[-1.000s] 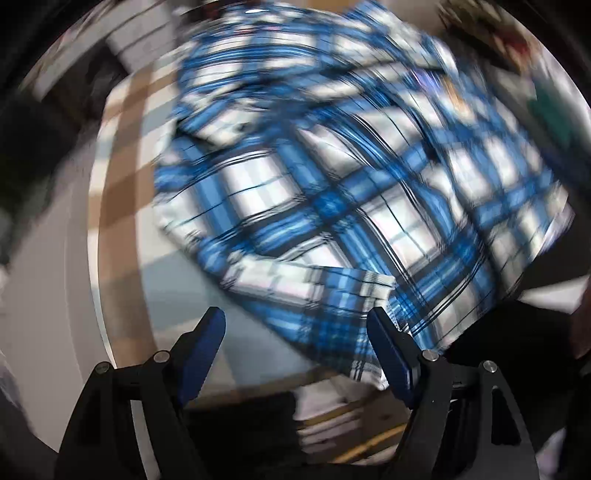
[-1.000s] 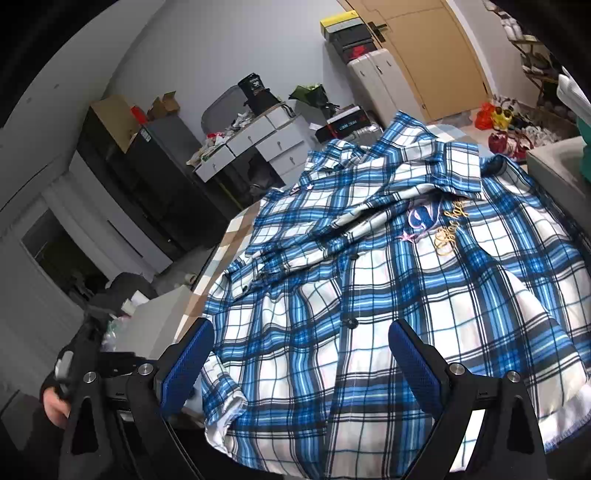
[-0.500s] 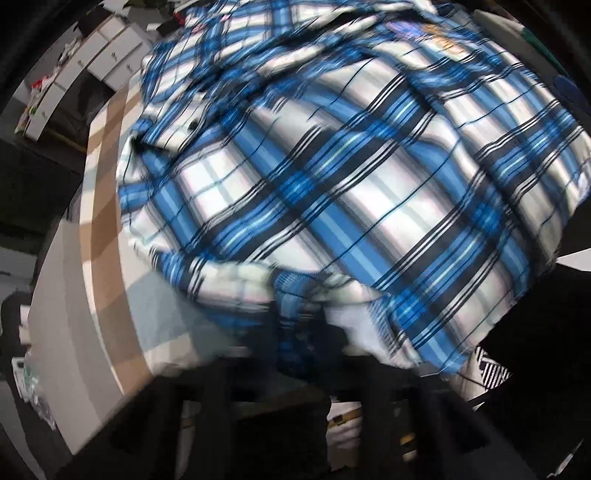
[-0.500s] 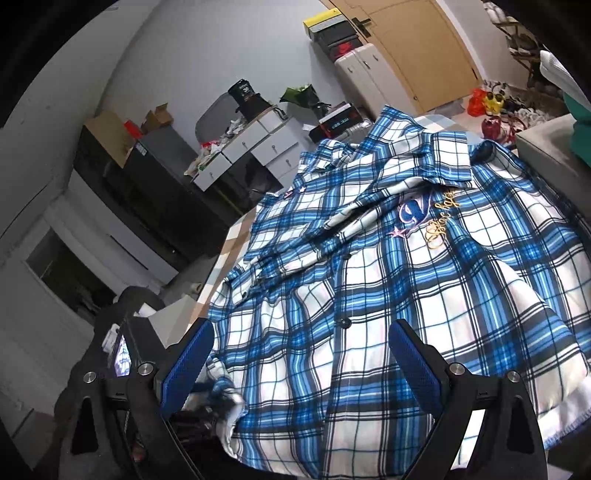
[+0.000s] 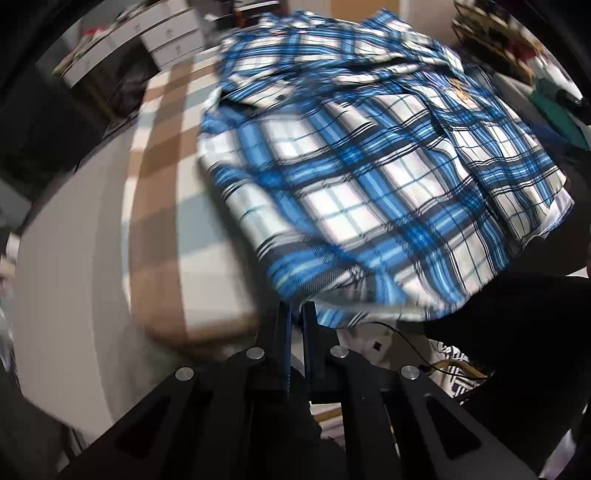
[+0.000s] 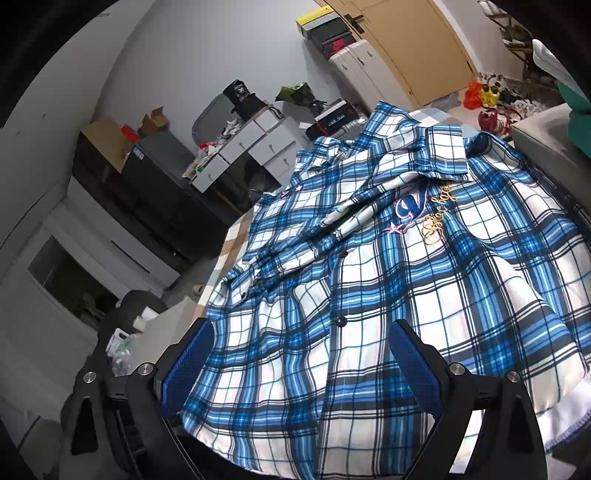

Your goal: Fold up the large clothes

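Left wrist view: a tabletop (image 5: 159,236) under a cloth checked in brown, white and pale blue runs from lower left toward the far wall, with plain grey floor beside it on the left. White drawer units (image 5: 170,40) stand beyond its far end; the whole picture is smeared by motion blur. A large blue, white and black plaid shirt of soft woven cloth (image 5: 369,166) lies spread over the right half of the tabletop, rumpled near its collar end. The left gripper (image 5: 295,314), black with blue pads, has just been closing and now stands clamped on the shirt's near lower corner, a thin fold of plaid pinched between the pads, the cloth rising from that pinch into the spread body of the garment.

Right wrist view: sharp here. A grey wall, a tan wooden door (image 6: 406,40), black cabinets (image 6: 140,192) and the white drawer units (image 6: 255,147) heaped with clutter fill the background, with stacked boxes (image 6: 328,33) by the door. The plaid shirt (image 6: 388,295) covers the tabletop (image 6: 231,240), whose checked cloth shows only at the left edge; dark buttons run down its placket, and a blue emblem with gold script embroidery (image 6: 424,214) sits on the chest. The right gripper (image 6: 299,358) hangs just above the shirt's near hem with its blue textured pads wide apart, nothing between them but the fabric lying below
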Available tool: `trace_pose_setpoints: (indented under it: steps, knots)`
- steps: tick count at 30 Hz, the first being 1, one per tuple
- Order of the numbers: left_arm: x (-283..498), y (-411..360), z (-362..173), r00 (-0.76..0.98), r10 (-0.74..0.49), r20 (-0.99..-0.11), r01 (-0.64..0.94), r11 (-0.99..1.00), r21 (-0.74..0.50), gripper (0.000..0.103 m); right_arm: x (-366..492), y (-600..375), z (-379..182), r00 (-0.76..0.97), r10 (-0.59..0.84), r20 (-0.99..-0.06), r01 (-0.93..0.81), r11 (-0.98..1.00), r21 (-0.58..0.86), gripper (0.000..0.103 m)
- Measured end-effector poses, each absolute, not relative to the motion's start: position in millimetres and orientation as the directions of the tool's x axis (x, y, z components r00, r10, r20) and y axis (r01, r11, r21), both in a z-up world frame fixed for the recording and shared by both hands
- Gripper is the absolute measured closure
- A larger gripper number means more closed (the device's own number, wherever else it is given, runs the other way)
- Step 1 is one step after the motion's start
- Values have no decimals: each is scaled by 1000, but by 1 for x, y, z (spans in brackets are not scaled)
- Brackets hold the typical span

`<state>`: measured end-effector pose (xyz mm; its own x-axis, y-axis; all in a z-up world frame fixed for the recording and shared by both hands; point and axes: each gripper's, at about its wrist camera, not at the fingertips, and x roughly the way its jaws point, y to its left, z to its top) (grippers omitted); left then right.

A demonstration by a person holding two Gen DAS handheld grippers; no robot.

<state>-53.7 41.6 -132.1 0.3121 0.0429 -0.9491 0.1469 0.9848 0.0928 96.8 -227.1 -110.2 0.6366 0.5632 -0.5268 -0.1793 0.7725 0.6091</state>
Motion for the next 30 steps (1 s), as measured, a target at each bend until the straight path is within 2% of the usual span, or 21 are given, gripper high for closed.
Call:
trace_pose_setpoints:
  steps: [5, 6, 8, 9, 10, 14, 18, 20, 21, 22, 24, 30]
  knots:
    - [-66, 65, -142, 256, 20, -967, 12, 1000, 24, 101, 97, -225, -111, 630, 565, -533, -182, 774, 607, 7]
    - [-66, 75, -145, 252, 21, -967, -31, 999, 13, 98, 97, -224, -110, 630, 564, -534, -182, 775, 605, 7]
    - [-68, 80, -145, 246, -13, -969, -86, 996, -35, 76, 97, -224, -111, 628, 564, -536, -182, 777, 603, 7]
    - [-72, 82, -143, 272, -74, -959, -103, 989, -105, 56, 97, -224, -111, 627, 564, -537, -182, 777, 603, 7]
    - [-67, 86, -143, 295, -151, -943, -113, 975, -192, 43, 97, -224, -111, 627, 562, -539, -181, 778, 602, 7]
    - [-49, 83, -139, 332, -230, -915, -109, 954, -280, 40, 97, -224, -112, 627, 557, -545, -173, 781, 600, 7]
    - [-23, 66, -162, 244, -216, -945, -113, 962, -249, 40, 98, -227, -113, 627, 556, -545, -165, 779, 605, 7]
    - [-23, 52, -153, 240, -167, -956, -93, 977, -194, 41, 97, -228, -113, 628, 556, -545, -163, 778, 606, 7]
    - [-26, 48, -146, 260, -151, -954, -66, 983, -174, 53, 98, -228, -113, 627, 557, -545, -163, 778, 607, 7]
    - [-26, 43, -146, 266, -136, -954, -44, 987, -153, 80, 98, -228, -113, 627, 557, -544, -162, 777, 609, 7]
    - [-28, 37, -147, 270, -91, -958, -27, 994, -102, 98, 98, -228, -113, 628, 558, -542, -163, 775, 610, 7]
    - [-39, 28, -148, 299, -54, -953, 27, 998, -49, 103, 97, -223, -112, 619, 560, -550, -177, 782, 597, 7]
